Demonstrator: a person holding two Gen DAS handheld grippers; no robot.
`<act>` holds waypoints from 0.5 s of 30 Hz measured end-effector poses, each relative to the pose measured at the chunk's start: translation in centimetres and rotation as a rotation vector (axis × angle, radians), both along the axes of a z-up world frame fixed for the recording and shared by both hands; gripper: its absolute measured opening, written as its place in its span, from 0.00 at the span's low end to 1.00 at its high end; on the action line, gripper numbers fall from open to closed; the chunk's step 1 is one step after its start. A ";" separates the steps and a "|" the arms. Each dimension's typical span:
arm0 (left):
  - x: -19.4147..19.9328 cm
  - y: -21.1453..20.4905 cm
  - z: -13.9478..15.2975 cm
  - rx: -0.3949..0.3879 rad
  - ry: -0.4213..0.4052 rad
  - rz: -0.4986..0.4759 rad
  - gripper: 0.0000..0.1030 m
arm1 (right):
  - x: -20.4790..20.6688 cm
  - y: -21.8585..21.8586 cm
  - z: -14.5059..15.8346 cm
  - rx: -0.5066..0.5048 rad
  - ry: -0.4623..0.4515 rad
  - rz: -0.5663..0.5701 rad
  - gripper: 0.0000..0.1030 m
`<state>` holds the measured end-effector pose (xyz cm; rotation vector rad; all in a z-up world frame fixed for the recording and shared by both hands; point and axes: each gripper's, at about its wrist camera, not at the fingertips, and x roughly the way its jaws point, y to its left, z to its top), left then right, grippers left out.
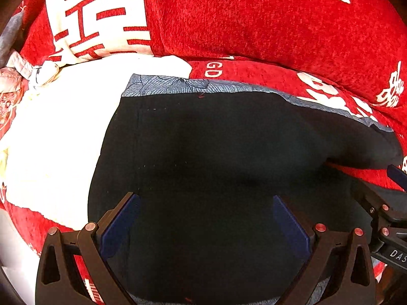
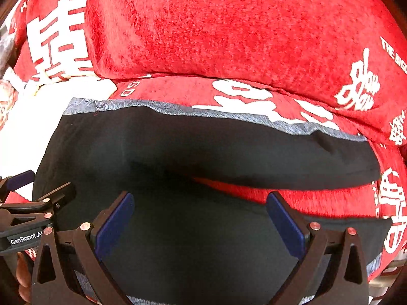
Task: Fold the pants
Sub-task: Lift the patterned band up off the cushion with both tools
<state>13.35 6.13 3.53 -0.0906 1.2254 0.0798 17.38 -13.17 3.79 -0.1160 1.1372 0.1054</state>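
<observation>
- We are looking at black pants (image 1: pixel 203 152) lying spread on a red sofa seat (image 1: pixel 254 73) printed with white characters; a thin blue-grey patterned cloth (image 1: pixel 178 85) is showing as a strip along their far edge, so it seems to be lying under them.
- We are holding the left claw (image 1: pixel 206 223) wide open over the near part of the dark fabric; nothing is sitting between its blue pads (image 1: pixel 119 223); whether they are touching the cloth we cannot tell.
- We are holding the right claw (image 2: pixel 201 223) equally wide apart, gripping nothing, over the same garment; from its view one leg is reaching out to the right, with a wedge of red seat showing between it and the nearer fabric.
- Both claws are sitting side by side near the front edge, each visible at the rim of the other's view; we judge this paired, open stance suits taking the near edge at two spots so the fabric lifts evenly.
- A white cloth (image 1: pixel 63 132) is lying just left of the pants, touching their edge; the red back cushion (image 2: pixel 216 25) is rising behind them.
- We judge the fold as not yet started; the risk is pinching the patterned cloth together with the pants.
</observation>
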 end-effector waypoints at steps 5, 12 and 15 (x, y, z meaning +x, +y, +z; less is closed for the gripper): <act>1.7 0.4 -0.9 -0.010 0.009 0.004 1.00 | 2.1 0.8 -0.7 -0.021 0.014 0.054 1.00; 3.8 0.8 -1.9 -0.021 0.023 0.006 1.00 | 5.3 1.0 -0.9 0.009 0.035 0.128 1.00; 4.6 1.0 -2.1 -0.029 0.023 0.006 1.00 | 6.7 1.4 -0.9 0.035 0.047 0.171 1.00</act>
